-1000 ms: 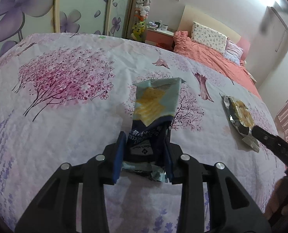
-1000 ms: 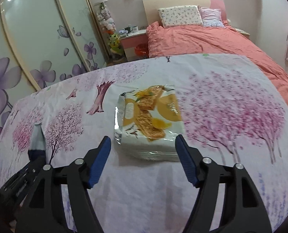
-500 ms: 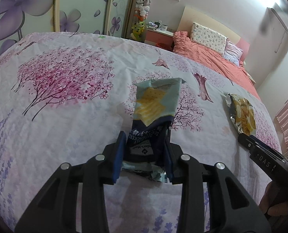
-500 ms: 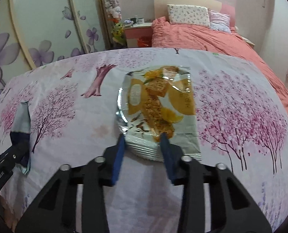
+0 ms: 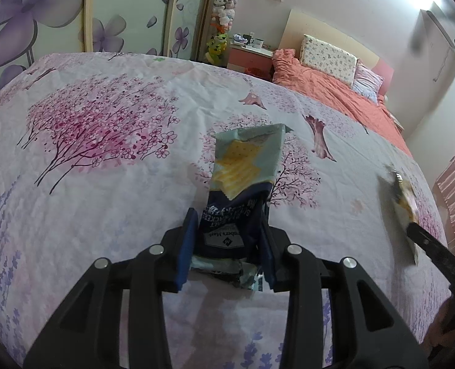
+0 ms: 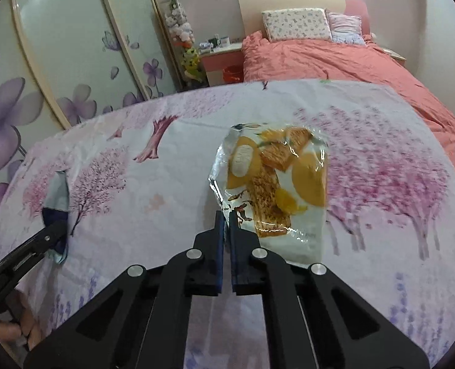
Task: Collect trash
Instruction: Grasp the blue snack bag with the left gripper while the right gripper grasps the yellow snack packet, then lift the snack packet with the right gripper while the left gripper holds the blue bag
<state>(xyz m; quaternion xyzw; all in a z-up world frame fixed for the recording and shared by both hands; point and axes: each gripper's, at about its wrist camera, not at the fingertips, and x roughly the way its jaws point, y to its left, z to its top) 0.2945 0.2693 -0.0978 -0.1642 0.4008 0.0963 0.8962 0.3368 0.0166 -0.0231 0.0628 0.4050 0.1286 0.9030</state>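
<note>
Pinching one snack wrapper each, the left gripper (image 5: 227, 240) clamps the cracker packet (image 5: 242, 184) while the right gripper (image 6: 226, 230), jaws just closed, nips the biscuit wrapper (image 6: 276, 190) by its edge for carrying off.

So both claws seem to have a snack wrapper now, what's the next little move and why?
Probably lift both wrappers clear of the flowered bedspread and carry them off. The right gripper has just closed on a corner of the orange biscuit wrapper, and the left gripper grips the blue cracker wrapper. No bin is in view.
</note>
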